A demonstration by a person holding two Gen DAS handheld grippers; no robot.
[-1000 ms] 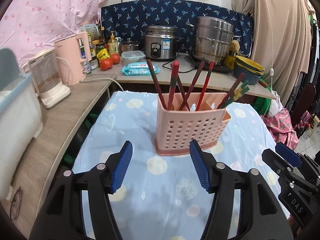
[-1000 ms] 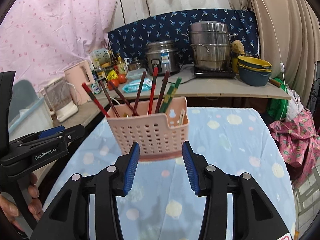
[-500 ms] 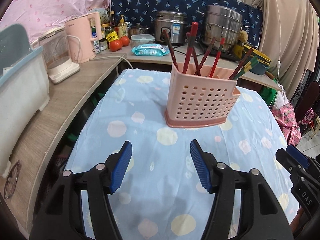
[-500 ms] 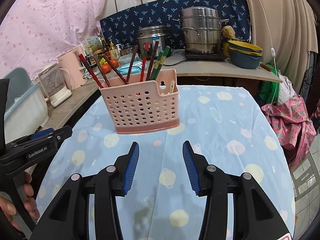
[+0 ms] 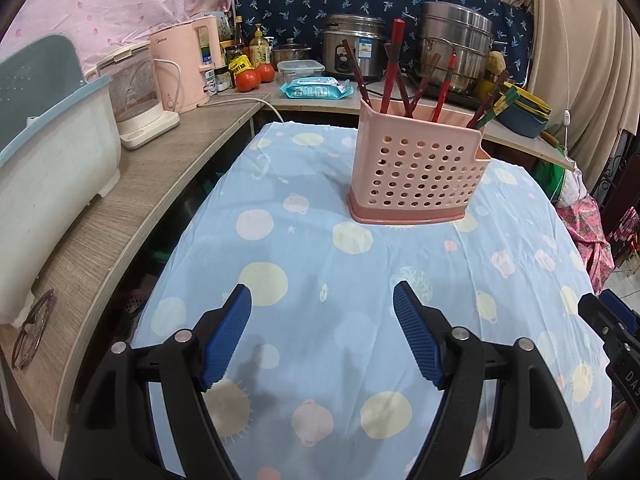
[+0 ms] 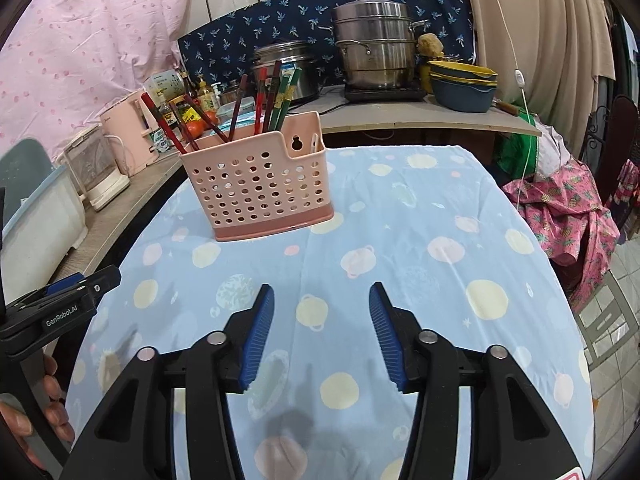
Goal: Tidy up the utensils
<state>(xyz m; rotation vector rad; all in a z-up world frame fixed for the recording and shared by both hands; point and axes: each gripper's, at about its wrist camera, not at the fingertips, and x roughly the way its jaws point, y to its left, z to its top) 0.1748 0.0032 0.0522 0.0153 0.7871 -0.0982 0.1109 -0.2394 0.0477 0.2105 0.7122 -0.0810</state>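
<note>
The utensils (image 5: 404, 76) are seen gathered upright in the pink holder (image 5: 416, 176) toward the tabletop's (image 5: 520, 248) far edge, both the left hand-held gripper (image 5: 322, 332) and the right hand-held gripper (image 6: 322, 332) are held spread and empty near its near edge, so sorting is judged finished and only withdrawal is called for.

Your left gripper (image 5: 322, 296) has its 2 blue-padded fingers (image 5: 226, 334) spread wide, with nothing between them. Your right gripper (image 6: 321, 294) is also parted and holds nothing, its gap a little narrower. Ahead and to the left of the right gripper's tips, the left tool's black body juts in at about the same height, with your left hand (image 6: 30, 412) wrapped around its grip.
</note>
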